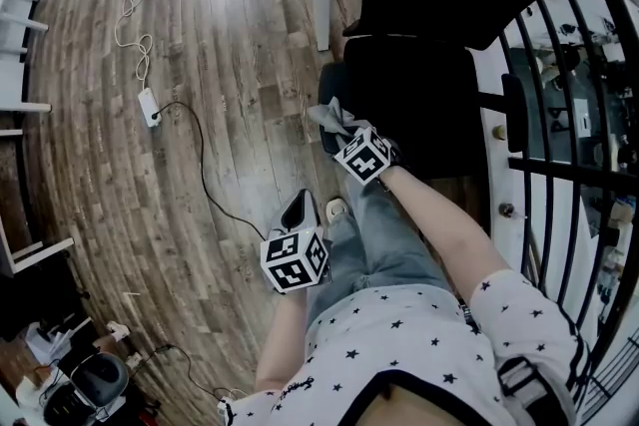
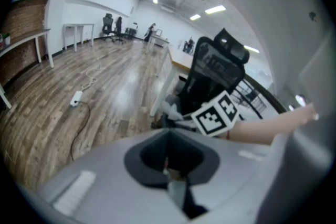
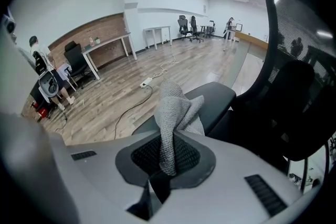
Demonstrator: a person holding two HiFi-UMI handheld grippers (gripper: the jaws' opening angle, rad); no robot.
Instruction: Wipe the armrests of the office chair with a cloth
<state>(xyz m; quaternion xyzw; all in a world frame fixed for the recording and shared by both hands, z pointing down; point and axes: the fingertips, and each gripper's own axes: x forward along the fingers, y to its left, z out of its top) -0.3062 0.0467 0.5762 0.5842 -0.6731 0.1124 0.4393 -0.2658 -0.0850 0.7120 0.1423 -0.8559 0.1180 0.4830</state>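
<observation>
at chair armrest [image 3: 216,98], right claw [image 3: 164,170] grasping grey cloth [image 3: 171,110]; left claw [image 2: 167,170] clenched, empty.

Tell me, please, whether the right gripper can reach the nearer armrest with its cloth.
Probably yes: the right gripper, shut on the cloth, is close over the armrest, with nothing between them.

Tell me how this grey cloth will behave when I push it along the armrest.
Likely floppy: the cloth hangs in soft folds from the right gripper, so it should bunch and drag rather than stay flat. Its knit looks coarse, so it probably grips the smooth armrest rather than sliding freely.
</observation>
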